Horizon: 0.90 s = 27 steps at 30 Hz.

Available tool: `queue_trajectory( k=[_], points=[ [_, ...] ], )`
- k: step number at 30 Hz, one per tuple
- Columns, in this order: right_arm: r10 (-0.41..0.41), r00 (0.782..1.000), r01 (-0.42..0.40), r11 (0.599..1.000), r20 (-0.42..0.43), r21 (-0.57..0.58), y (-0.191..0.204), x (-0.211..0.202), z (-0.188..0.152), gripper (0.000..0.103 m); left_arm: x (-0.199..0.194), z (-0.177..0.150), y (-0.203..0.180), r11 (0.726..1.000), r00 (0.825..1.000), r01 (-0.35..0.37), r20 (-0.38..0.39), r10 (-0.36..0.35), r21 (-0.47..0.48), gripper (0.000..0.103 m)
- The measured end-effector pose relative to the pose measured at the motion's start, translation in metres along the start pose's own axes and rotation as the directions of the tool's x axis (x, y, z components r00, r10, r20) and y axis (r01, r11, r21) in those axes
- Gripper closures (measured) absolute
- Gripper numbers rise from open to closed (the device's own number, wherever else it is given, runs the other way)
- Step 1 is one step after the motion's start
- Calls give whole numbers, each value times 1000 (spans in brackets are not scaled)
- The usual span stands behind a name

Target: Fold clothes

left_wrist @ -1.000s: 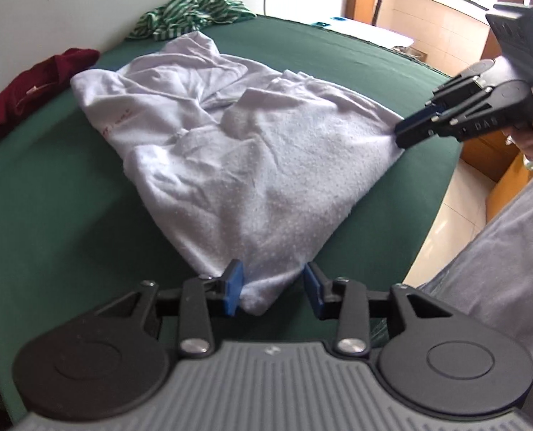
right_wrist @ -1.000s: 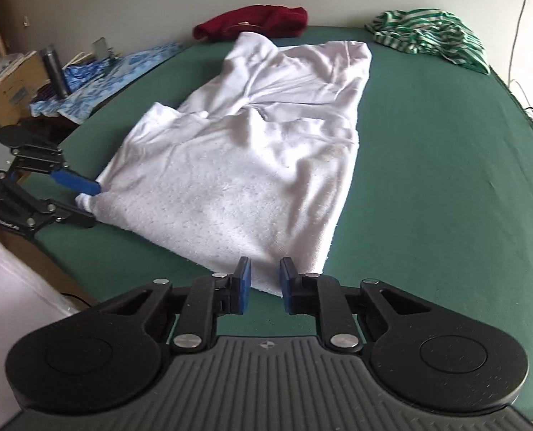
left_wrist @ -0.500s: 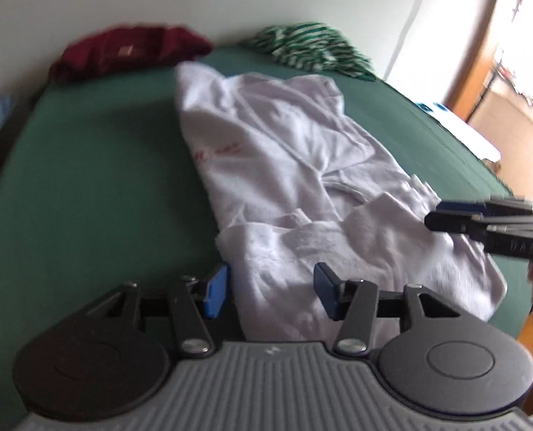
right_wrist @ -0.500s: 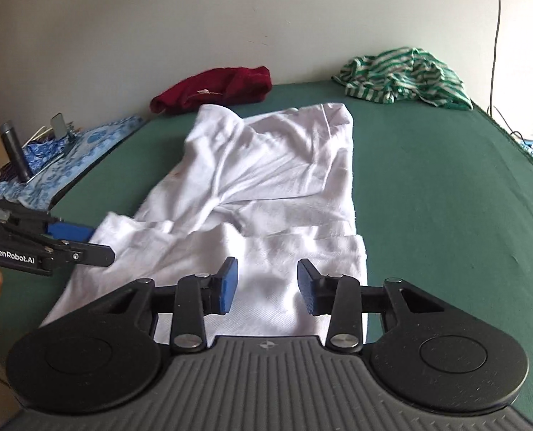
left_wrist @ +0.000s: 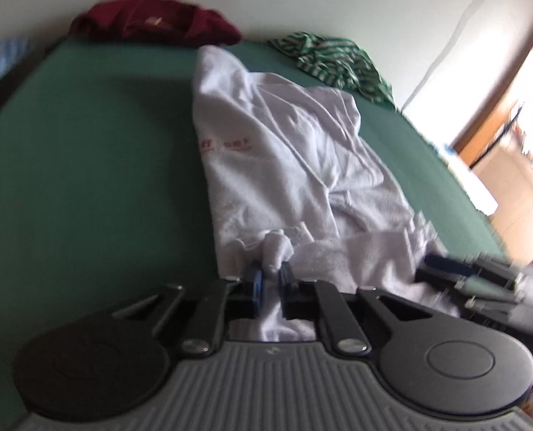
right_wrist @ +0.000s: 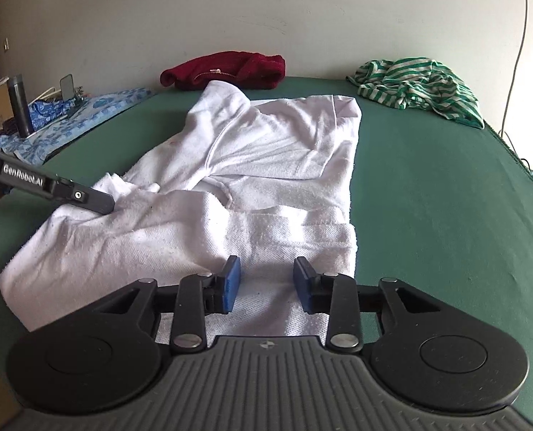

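One wrinkled white cotton shirt (right_wrist: 252, 179) lies lengthwise on the green table (right_wrist: 445, 215), its near hem seemingly doubled back. Left gripper (left_wrist: 270, 280) pinches bunched cloth; right gripper (right_wrist: 266, 280) gapes over the hem. Final folds remain.

White shirt (right_wrist: 266, 165), maroon garment (right_wrist: 227, 70), green-and-white striped top (right_wrist: 417, 86), green cloth (right_wrist: 445, 215).

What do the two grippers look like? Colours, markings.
Both match. The right gripper has a grey ribbed body, black round hubs, black linkage arms with silver pivot bolts and blue pads. The left gripper looks identical; its side reads "GenRobot.AI" in white.
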State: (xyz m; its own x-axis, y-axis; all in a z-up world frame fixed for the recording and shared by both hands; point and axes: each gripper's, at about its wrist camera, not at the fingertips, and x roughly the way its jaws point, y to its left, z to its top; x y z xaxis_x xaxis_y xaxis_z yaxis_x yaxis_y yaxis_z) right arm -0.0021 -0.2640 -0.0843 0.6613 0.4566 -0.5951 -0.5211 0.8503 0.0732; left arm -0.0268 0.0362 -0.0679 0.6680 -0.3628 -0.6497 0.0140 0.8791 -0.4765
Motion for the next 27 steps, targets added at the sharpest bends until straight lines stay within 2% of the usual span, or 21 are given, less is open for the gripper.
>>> queue_trajectory(
  k=[2,3,4,7,10,11,12,13,15,17,18,21,23,25,27],
  points=[
    [2,1000,-2,1000,10,-19,2,-1,-2,67,-4,3,16,996,999,33,23,-31,-84,99],
    [3,1000,-3,1000,12,-23,2,-1,-3,67,-3,4,20,996,1000,9,23,-7,-94,96],
    [5,1000,-4,1000,12,-25,2,-1,-3,67,-2,4,19,997,1000,-8,25,10,-79,92],
    [18,1000,-18,1000,-6,-2,-1,-3,3,67,-2,4,5,998,997,-65,30,65,14,87],
    [36,999,-37,998,13,43,-5,-8,9,68,-13,6,-18,980,987,-144,85,134,136,68],
    [44,998,-46,998,33,51,-5,-11,12,68,-19,8,-23,977,986,-146,101,131,157,58],
    [55,997,-56,998,45,34,-3,-13,14,68,-26,10,-28,974,986,-142,116,123,174,43],
    [64,997,-65,998,53,15,0,-13,17,68,-33,10,-33,969,982,-156,139,131,191,38],
    [77,996,-76,997,46,-22,7,-7,22,69,-47,9,-44,953,969,-197,192,154,229,43],
    [79,997,-78,996,11,-36,12,5,25,74,-51,5,-56,940,969,-193,206,138,280,54],
    [76,997,-76,996,-8,-35,13,12,26,75,-46,3,-62,934,974,-178,191,122,311,60],
    [70,997,-68,995,-31,66,-1,27,26,82,-13,-4,-70,916,987,-146,112,112,372,69],
    [81,996,-76,986,-25,145,-12,30,29,83,13,-7,-61,915,984,-179,56,171,361,78],
    [76,997,-70,983,-28,172,-16,28,30,83,18,-12,-52,924,985,-175,64,163,339,80],
    [62,998,-56,981,-23,183,-18,22,30,82,19,-13,-52,914,985,-173,59,163,367,77]
  ],
)
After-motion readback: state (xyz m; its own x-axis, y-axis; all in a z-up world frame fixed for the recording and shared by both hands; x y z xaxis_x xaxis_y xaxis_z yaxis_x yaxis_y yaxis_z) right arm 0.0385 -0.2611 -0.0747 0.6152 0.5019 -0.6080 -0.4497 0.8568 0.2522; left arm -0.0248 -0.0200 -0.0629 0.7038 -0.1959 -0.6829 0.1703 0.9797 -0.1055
